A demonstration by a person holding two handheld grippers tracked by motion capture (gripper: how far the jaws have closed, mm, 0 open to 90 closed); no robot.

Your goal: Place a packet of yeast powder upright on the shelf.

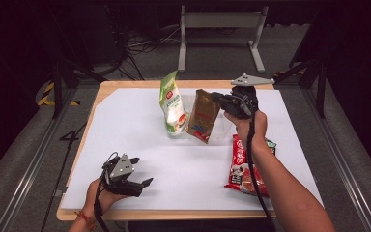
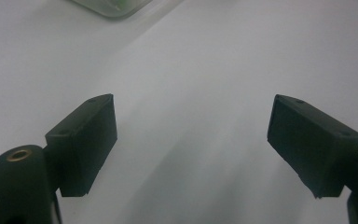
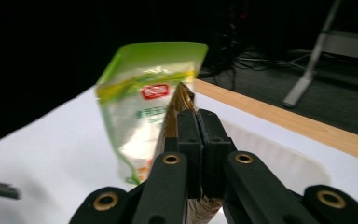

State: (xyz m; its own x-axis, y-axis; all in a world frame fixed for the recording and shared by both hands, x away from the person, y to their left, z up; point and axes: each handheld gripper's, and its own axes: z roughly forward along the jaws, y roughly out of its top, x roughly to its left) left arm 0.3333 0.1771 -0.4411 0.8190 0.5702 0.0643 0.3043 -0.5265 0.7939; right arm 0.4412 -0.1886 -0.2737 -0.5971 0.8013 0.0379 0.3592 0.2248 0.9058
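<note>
White table [image 1: 183, 169]: right tool [image 1: 221, 99] clamps brown pouch [image 1: 203, 116] mid-table; left tool [image 1: 142, 184] agape, near edge.

left gripper [image 2: 192, 144]: jaws wide apart, nothing between them | below: bare white table surface [image 2: 205, 70] | far left, top edge: corner of a clear container [image 2: 114, 5] with something green inside, blurred

Far centre of worktop [image 1: 140, 164]: two pouches side by side – one pouch [image 1: 172, 104] left, touching other pouch [image 1: 204, 115] on its right. Flat packet [image 1: 244, 164] lies nearer, at right edge – well apart from pouches.
</note>
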